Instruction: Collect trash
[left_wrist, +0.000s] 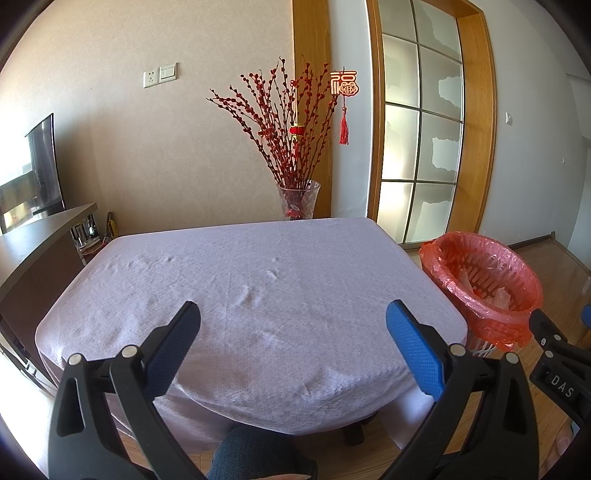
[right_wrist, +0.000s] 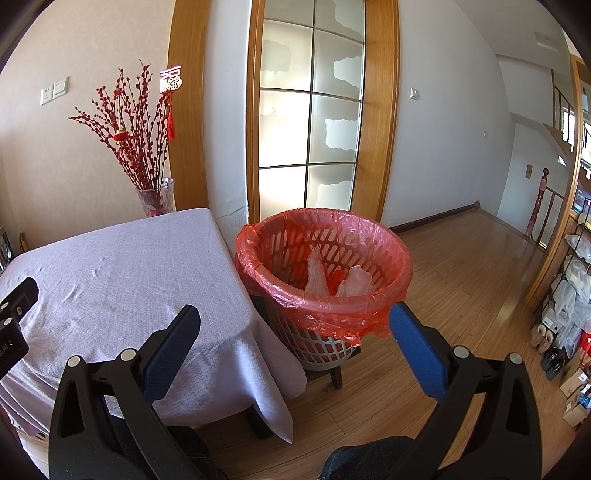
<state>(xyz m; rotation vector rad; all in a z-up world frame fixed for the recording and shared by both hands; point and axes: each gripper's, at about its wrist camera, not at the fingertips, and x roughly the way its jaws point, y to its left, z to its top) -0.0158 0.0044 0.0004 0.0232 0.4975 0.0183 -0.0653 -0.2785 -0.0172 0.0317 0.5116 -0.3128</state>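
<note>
Both tongs agape; trash (right_wrist: 317, 275) inside bin (right_wrist: 325, 295) clear from right.

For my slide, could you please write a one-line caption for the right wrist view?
Open right gripper faces a red-lined trash basket holding crumpled trash, beside the cloth-covered table.

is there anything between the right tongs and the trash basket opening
Nothing visible is in the way. The right tongs are open and empty, facing the basket lined with a red bag; its mouth is uncovered, with crumpled trash inside. The table edge sits just to the basket's left.
</note>
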